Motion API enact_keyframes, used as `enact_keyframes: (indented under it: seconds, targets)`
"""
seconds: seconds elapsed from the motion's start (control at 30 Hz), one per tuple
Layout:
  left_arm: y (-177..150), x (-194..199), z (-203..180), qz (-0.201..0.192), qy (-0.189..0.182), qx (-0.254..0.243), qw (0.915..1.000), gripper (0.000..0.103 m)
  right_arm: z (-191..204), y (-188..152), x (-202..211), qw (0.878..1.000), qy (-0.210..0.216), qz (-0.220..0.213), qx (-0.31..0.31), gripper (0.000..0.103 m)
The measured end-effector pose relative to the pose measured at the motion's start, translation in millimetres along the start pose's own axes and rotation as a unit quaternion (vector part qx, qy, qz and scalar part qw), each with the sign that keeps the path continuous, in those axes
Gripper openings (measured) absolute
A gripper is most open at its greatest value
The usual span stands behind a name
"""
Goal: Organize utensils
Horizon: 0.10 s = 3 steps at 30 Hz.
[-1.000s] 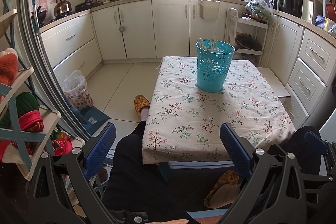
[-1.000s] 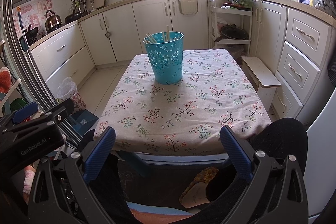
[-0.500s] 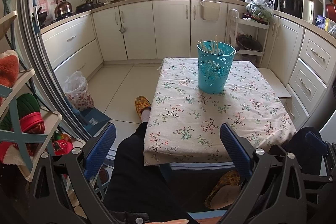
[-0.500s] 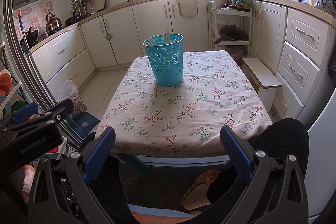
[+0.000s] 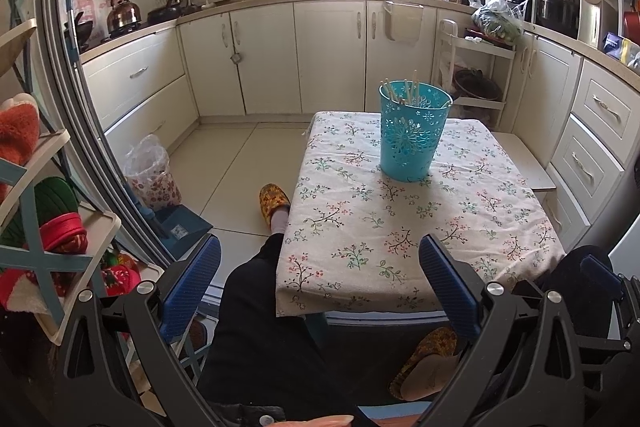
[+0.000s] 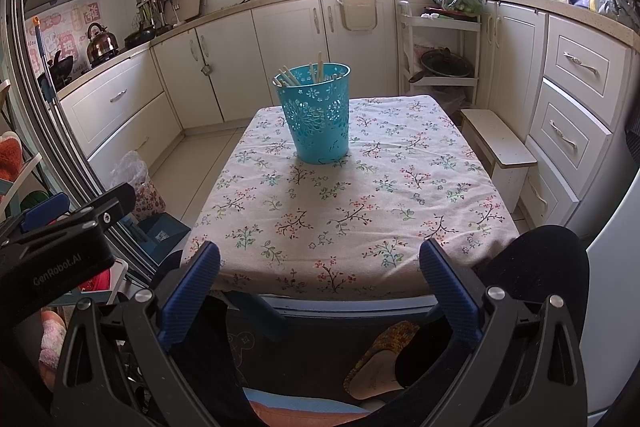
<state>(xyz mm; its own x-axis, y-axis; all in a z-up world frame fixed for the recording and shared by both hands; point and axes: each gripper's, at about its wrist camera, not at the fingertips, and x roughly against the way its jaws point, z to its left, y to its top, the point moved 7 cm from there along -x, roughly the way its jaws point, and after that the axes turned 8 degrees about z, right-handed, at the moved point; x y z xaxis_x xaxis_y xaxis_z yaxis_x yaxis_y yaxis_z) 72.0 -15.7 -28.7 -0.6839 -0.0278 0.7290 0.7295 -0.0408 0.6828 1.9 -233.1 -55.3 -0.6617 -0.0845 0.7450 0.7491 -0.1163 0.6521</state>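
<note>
Both tools are spread wide and hold nothing, drawn back over the person's lap at the near edge of the desk: left tool, right tool. Well ahead of each stands the turquoise perforated bin, chopsticks upright inside, likely gathered there for tidiness.

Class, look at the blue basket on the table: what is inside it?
Pale sticks, probably chopsticks, poke above the blue basket. Its wall hides their lower ends and anything else inside.
</note>
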Motion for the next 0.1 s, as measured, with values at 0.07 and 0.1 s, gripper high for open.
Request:
enact_keyframes:
  seconds: [0.07,0.1]
  targets:
    - [-0.1,-0.1,0.0,0.000,0.000,0.000,1.0000,0.095,1.2,0.0,0.0,1.000,0.000,0.000,0.000,0.096]
    - [0.1,-0.3,0.3,0.000,0.000,0.000,1.0000,0.095,1.5,-0.1,0.0,1.000,0.000,0.000,0.000,0.096]
